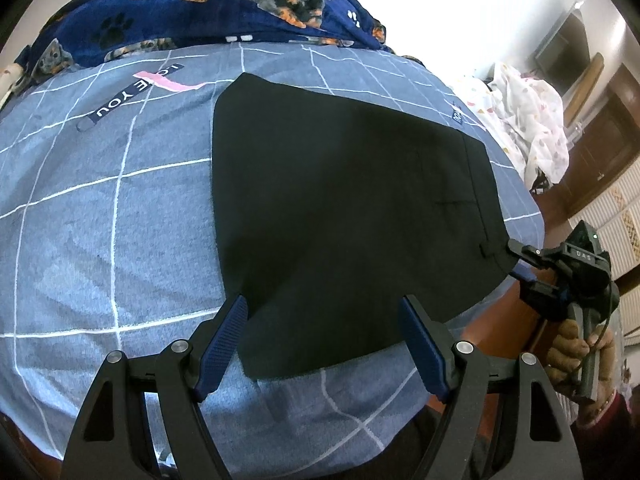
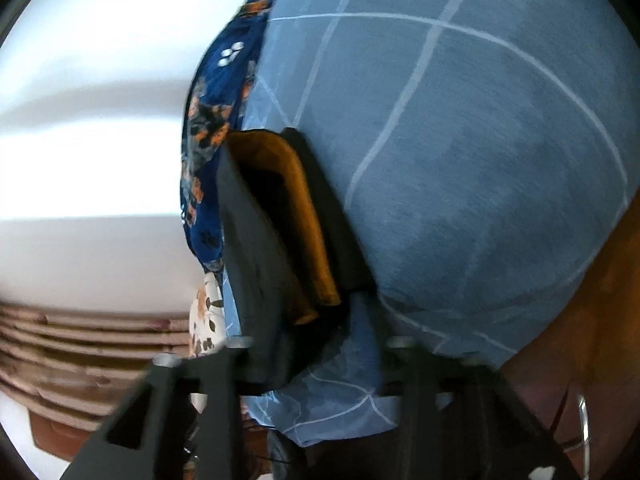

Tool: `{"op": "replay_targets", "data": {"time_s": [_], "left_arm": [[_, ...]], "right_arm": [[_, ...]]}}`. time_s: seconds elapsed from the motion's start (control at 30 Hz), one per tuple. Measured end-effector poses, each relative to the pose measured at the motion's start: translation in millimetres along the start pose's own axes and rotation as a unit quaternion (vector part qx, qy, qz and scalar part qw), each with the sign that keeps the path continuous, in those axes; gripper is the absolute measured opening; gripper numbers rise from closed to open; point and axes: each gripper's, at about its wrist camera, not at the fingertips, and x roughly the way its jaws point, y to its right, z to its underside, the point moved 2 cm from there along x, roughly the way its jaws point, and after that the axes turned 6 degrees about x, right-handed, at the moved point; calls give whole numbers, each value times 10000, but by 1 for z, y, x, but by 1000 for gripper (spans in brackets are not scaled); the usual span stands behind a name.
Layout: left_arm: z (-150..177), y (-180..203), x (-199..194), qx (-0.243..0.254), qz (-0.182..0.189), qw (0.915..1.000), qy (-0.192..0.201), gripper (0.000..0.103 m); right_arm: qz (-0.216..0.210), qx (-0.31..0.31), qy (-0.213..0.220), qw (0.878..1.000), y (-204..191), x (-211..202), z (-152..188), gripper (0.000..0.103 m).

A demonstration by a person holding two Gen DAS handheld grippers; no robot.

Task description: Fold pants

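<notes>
Black pants (image 1: 340,200) lie folded flat on the blue checked bedsheet (image 1: 100,220). My left gripper (image 1: 324,316) is open, its blue pads straddling the near edge of the pants without gripping. My right gripper shows in the left wrist view (image 1: 516,258) at the pants' right corner by the waistband, its fingers pinching the cloth. In the right wrist view the pants (image 2: 256,248) hang close to the lens, lifted, with an orange-brown lining (image 2: 308,240) showing; the gripper (image 2: 316,344) is blurred and its fingertips are hidden by cloth.
A navy dog-print blanket (image 1: 200,4) is bunched at the bed's far end. A white patterned cloth (image 1: 528,120) lies to the right. Wooden furniture (image 1: 600,152) stands beyond the bed's right edge.
</notes>
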Motion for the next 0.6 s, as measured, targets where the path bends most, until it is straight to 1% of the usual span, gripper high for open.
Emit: {"op": "replay_targets", "data": {"time_s": [0.13,0.3,0.43,0.6], "left_arm": [[0,-1,-2,-16,-4,10000,18,78],[0,-2,1,-20,-28,10000,-4,78],[1,-3,4,-80,-3,10000,-54,78],[0,-7,3,-167,22,9999,-36,78]], "right_arm": [[76,-273,65,9996,-9,-4,2,18],[130,-205,61,9997,2,-1,-2,18],[51,-144,2,9999,3,-1,-4,20],[207,-155,60,9996,0,-2,-3,26]]}}
